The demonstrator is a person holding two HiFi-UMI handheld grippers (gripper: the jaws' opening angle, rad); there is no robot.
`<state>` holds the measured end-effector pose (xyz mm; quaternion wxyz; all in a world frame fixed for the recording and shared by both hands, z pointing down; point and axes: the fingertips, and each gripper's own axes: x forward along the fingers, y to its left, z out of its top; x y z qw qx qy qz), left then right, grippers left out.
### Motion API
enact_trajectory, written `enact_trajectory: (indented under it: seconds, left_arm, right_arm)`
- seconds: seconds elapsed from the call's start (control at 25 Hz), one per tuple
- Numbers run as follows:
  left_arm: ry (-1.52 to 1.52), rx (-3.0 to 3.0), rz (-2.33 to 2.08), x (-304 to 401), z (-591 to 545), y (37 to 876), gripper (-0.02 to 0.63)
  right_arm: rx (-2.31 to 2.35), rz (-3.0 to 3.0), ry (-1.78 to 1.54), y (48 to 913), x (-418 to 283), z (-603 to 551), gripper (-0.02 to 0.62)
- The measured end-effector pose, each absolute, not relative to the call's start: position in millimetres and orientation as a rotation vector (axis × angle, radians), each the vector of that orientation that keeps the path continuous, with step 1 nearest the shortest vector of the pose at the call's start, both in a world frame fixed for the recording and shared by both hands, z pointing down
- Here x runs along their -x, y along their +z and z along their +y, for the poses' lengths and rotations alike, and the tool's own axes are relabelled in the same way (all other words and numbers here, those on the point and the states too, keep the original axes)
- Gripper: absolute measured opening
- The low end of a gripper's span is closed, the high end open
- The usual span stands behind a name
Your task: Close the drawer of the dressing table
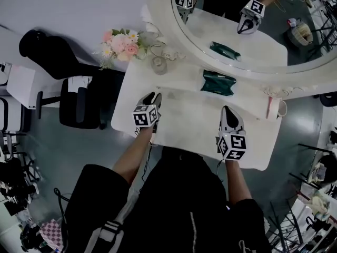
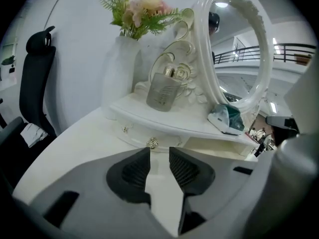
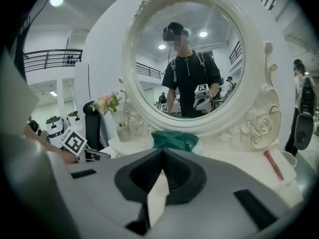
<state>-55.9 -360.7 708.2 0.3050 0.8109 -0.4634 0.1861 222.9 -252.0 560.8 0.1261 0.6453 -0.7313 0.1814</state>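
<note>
The white dressing table [image 1: 195, 128] stands in front of me under a round mirror [image 1: 274, 74]. In the left gripper view its small drawer front [image 2: 137, 135] sits under the raised shelf, with a shiny knob [image 2: 152, 143] on it. My left gripper [image 2: 159, 151] is open, nothing lies between its pads, and the knob is just beyond its tips. In the head view the left gripper [image 1: 156, 96] hovers at the shelf's left part. My right gripper [image 1: 226, 109] rests over the table top; its tips [image 3: 162, 151] meet, shut and empty.
A green pouch [image 1: 218, 82] lies on the shelf, a glass jar [image 1: 159, 65] and a bunch of flowers [image 1: 121, 44] at its left end, a red stick [image 1: 270, 107] at its right end. An open cubby [image 2: 214, 146] shows right of the drawer. A black chair [image 1: 79, 107] stands left of the table.
</note>
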Motion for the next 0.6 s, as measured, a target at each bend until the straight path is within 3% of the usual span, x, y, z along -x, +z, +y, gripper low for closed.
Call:
enact_trajectory:
  seconds: [0.24,0.6]
  left_arm:
    - [0.405,-2.302,-1.187,34,-342,654,0.006]
    - [0.282,-2.595,-1.105,-19,-321,561,0.006]
  right_arm:
    - [-1.838,-2.192,0.418,546,-220,-248,0.002]
    - [-1.843,-2.287,0.304,508,-225,-239,0.002]
